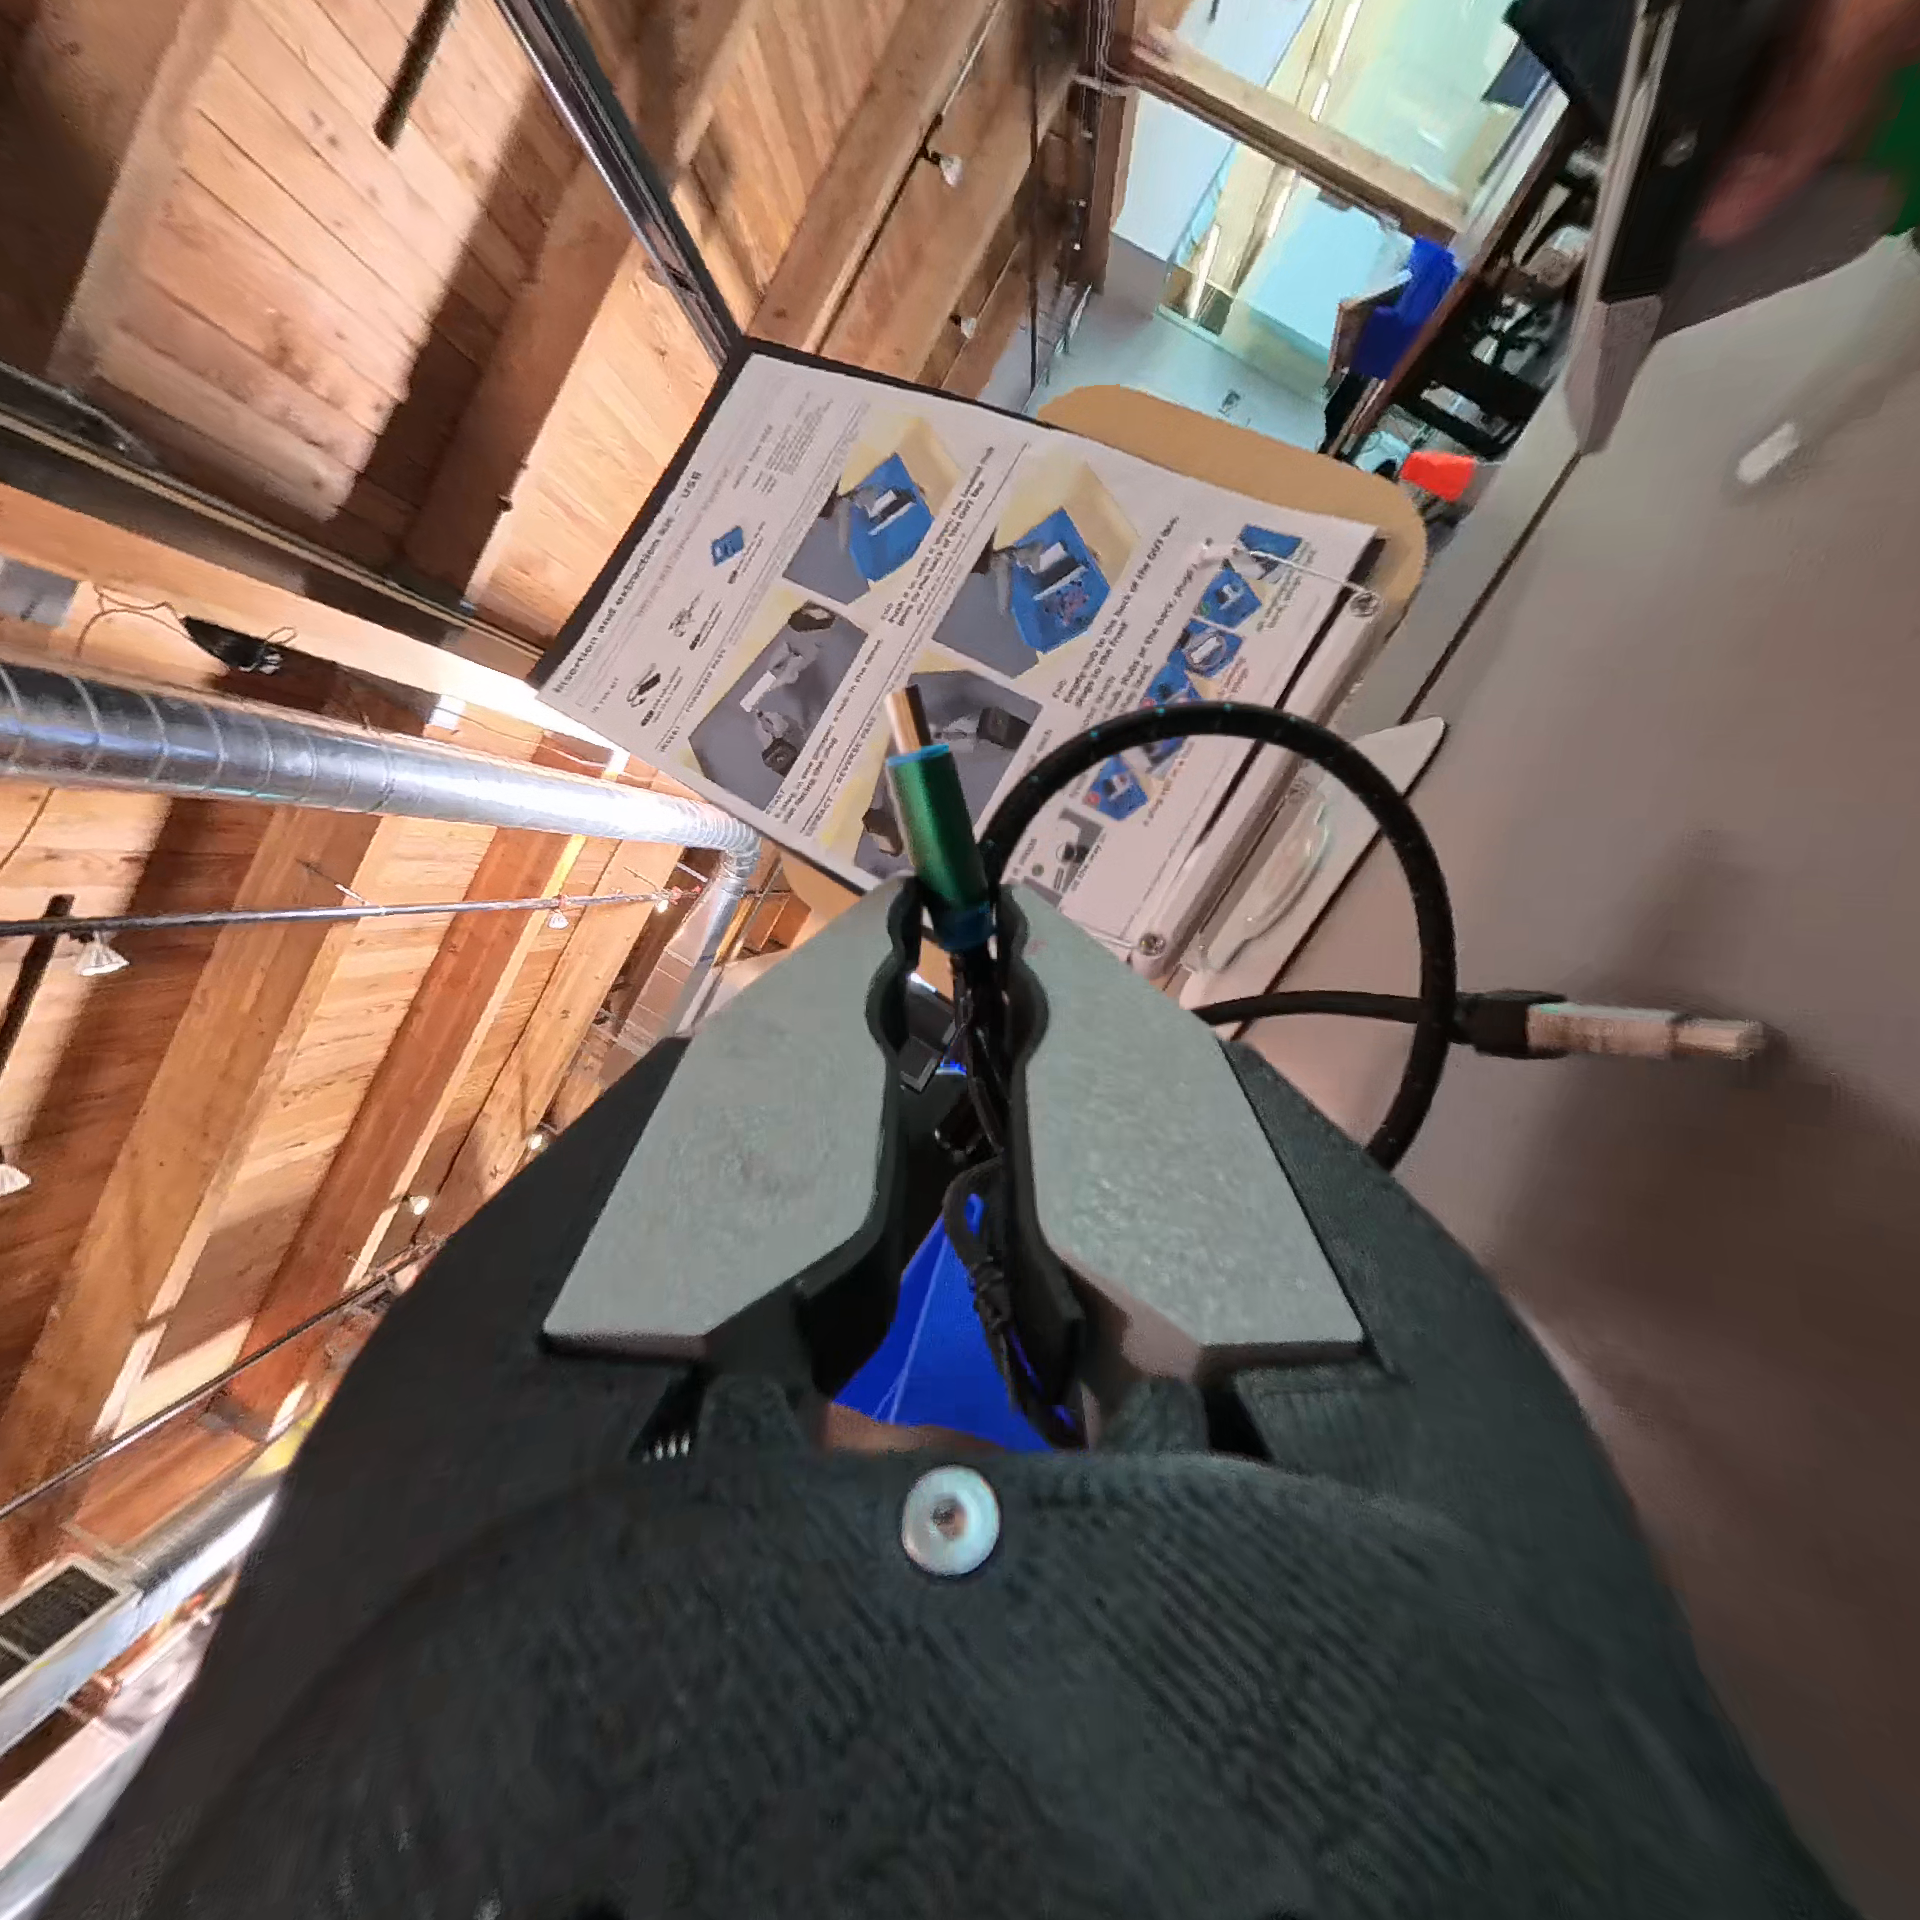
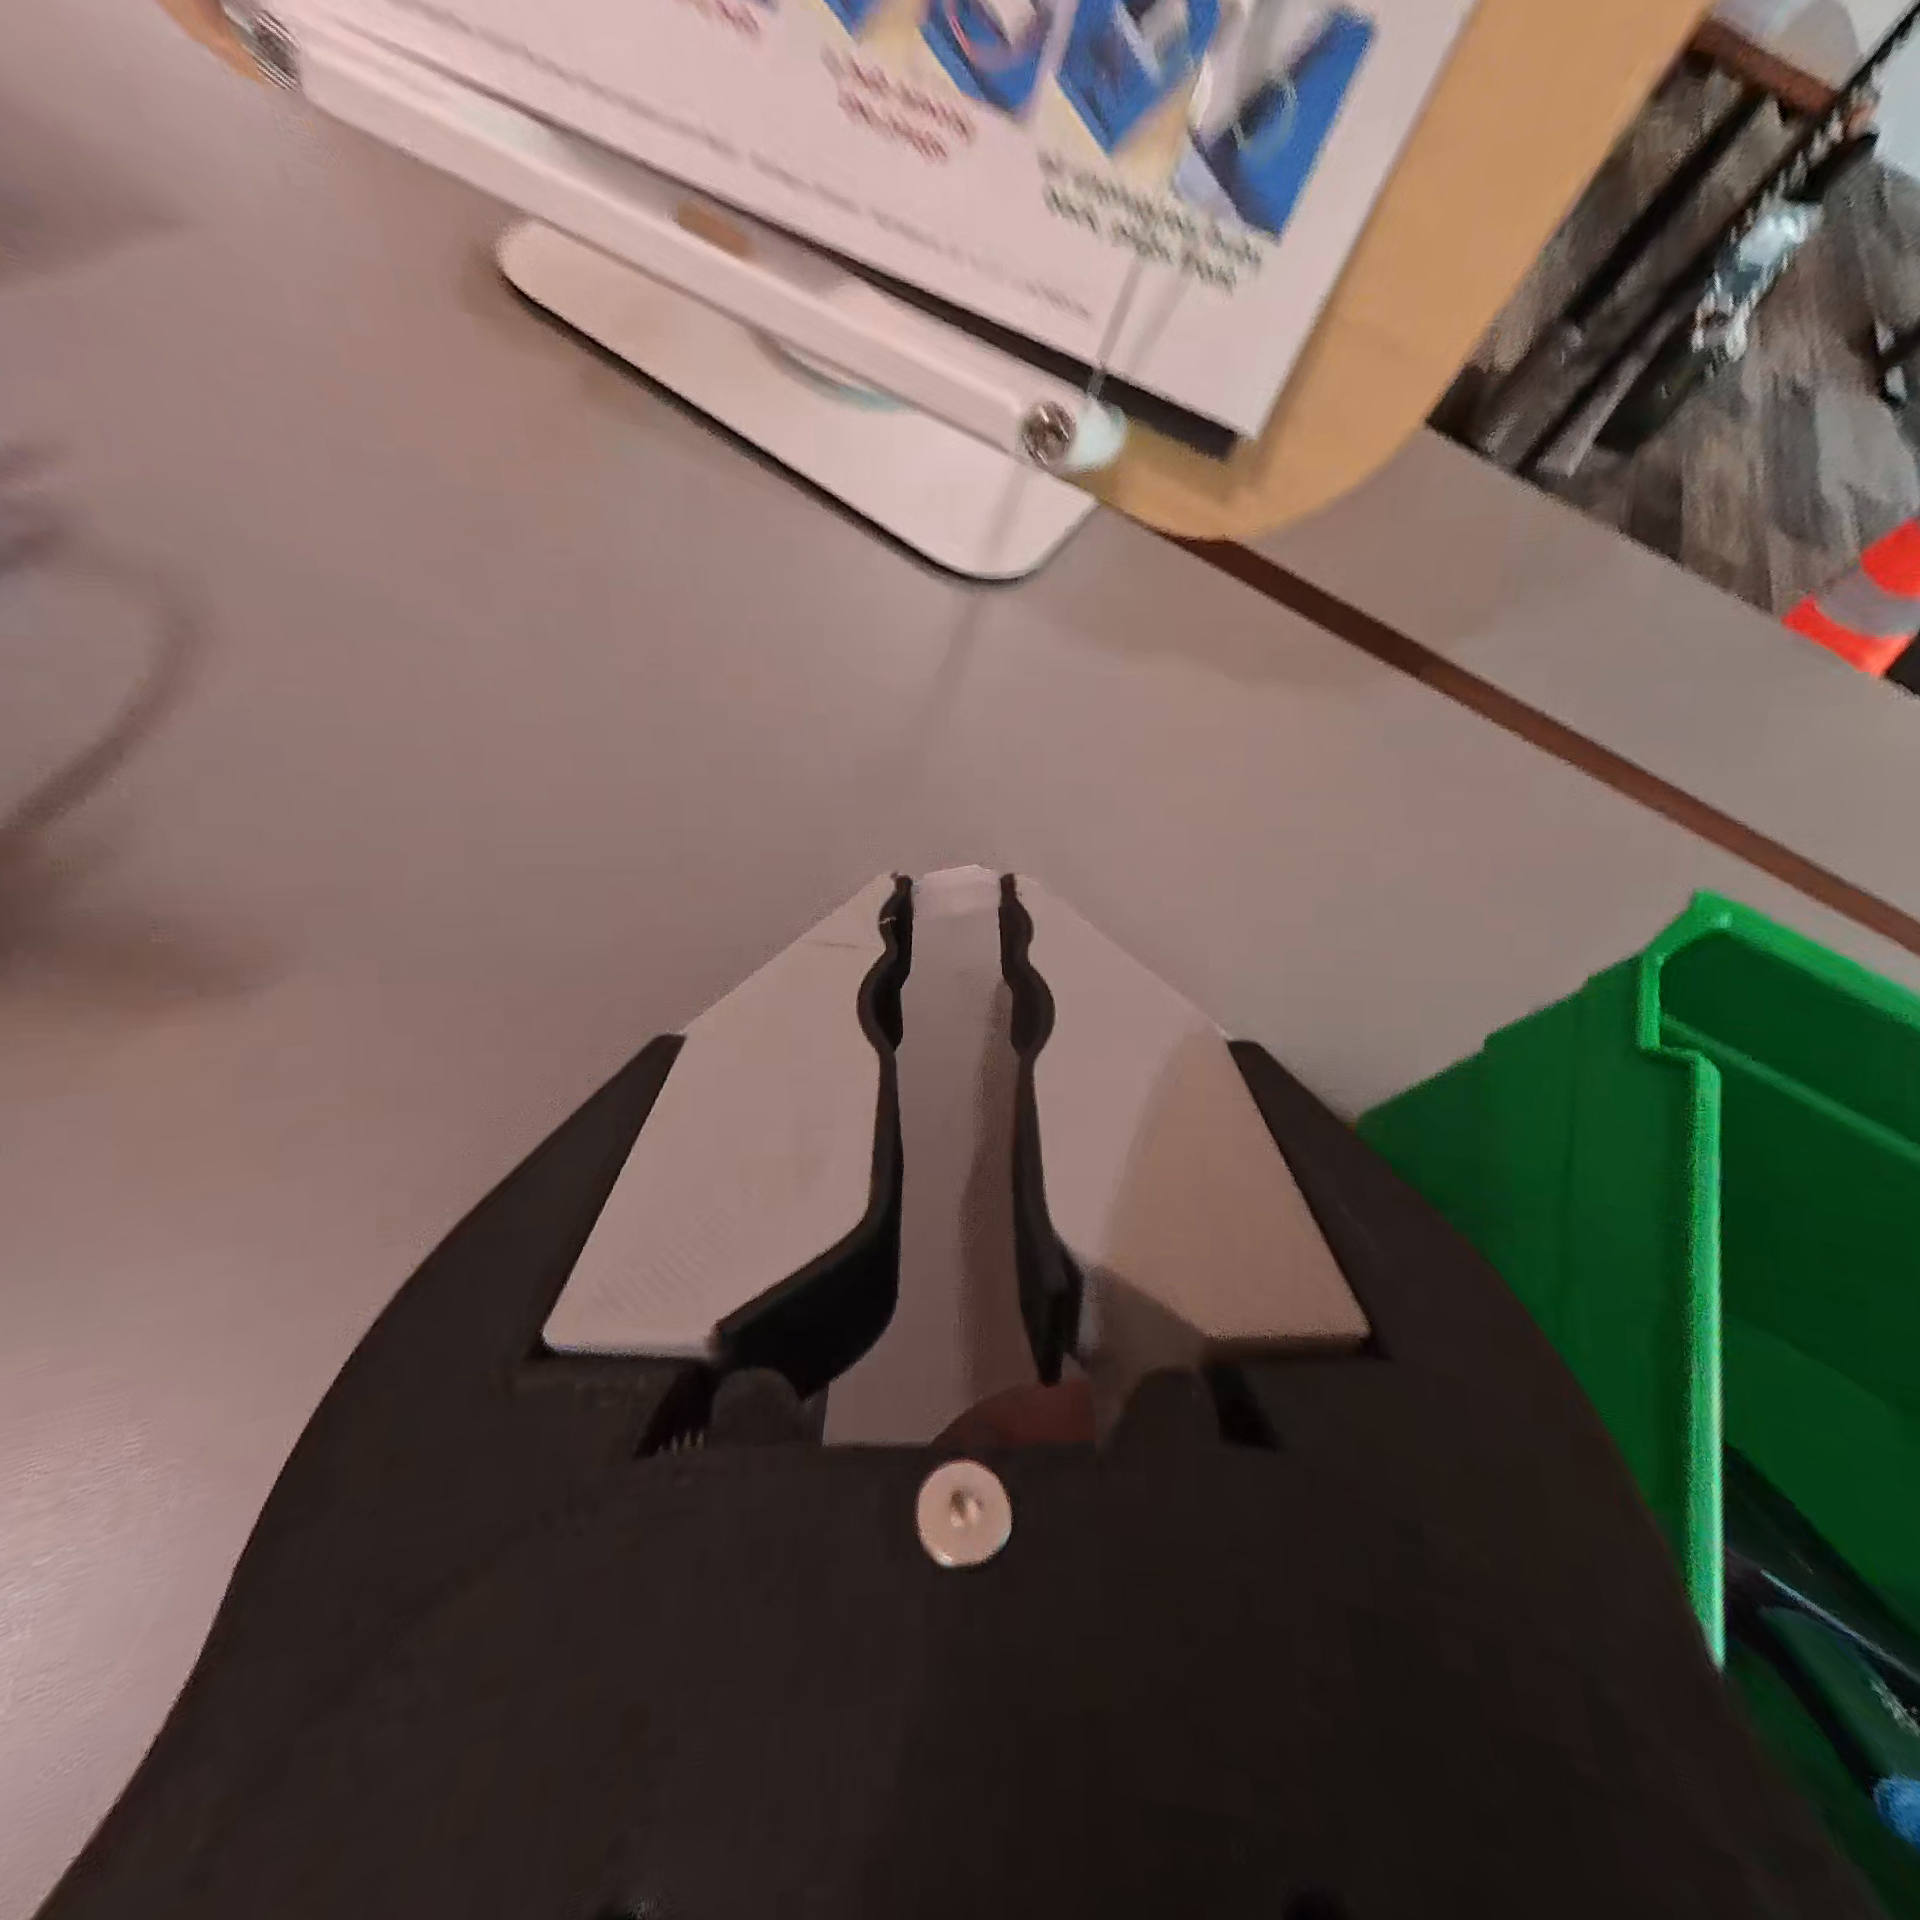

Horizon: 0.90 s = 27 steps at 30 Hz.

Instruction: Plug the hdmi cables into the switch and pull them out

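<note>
My left gripper (image 1: pixel 956 896) is shut on the black braided HDMI cable just behind its green plug (image 1: pixel 932 821), which sticks out past the fingertips with its metal end forward. The cable (image 1: pixel 1382 821) loops to the right and ends in a second, silver plug (image 1: pixel 1621 1034) over the grey table (image 1: pixel 1662 727). My right gripper (image 2: pixel 951 883) is held low over the table (image 2: pixel 520 675), its jaws a narrow gap apart with nothing between them. It also shows blurred at the top right of the left wrist view (image 1: pixel 1652 208), with a hand on it. I see no switch.
A printed instruction sheet (image 1: pixel 935 582) stands on a white stand (image 2: pixel 790 353) on the table. A green bin (image 2: pixel 1621 1195) sits just right of my right gripper. Something blue (image 1: pixel 935 1361) shows below, between the left fingers. The table edge (image 2: pixel 1558 727) runs behind. The gap from one gripper's tips to the other's is roughly 30 cm.
</note>
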{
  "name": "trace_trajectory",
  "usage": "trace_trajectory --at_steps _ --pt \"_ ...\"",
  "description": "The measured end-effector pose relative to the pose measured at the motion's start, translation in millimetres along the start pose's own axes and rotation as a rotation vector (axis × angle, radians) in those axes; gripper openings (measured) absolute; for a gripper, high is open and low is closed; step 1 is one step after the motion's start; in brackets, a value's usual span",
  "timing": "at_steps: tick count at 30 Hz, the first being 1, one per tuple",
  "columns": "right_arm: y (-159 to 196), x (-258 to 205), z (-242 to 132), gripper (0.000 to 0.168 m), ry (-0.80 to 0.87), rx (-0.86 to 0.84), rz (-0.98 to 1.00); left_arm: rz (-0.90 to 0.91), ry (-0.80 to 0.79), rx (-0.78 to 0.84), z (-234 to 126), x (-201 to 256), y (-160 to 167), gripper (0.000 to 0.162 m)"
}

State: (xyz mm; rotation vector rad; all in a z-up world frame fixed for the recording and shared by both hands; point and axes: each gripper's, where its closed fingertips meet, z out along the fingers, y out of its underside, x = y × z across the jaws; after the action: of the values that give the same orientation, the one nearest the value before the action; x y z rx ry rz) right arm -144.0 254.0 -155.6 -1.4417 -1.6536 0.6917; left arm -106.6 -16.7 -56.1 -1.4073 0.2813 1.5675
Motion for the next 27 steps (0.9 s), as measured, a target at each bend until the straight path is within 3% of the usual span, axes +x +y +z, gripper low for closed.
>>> trace_trajectory --at_steps 7,10,19,22,27 --pt "28.9 18.4 22.1 0.016 0.049 -0.107 0.033 -0.088 0.137 0.005 -2.3 27.1 2.7 0.012" --pt "20.9 14.0 15.6 0.026 0.025 -0.075 0.039 -0.095 0.159 -0.021 -1.8 31.4 10.2 0.012" --pt "2.2 6.8 1.0 0.024 0.004 0.007 0.031 -0.148 0.132 -0.073 -0.9 24.0 23.5 0.013" --pt "-14.9 -12.4 -10.2 0.025 -0.112 0.086 0.053 -0.160 0.125 -0.080 0.0 23.8 25.3 0.013" --pt "-56.1 -97.5 -56.0 0.026 -0.545 0.270 0.037 -0.235 0.121 -0.061 0.0 20.3 21.6 0.012"
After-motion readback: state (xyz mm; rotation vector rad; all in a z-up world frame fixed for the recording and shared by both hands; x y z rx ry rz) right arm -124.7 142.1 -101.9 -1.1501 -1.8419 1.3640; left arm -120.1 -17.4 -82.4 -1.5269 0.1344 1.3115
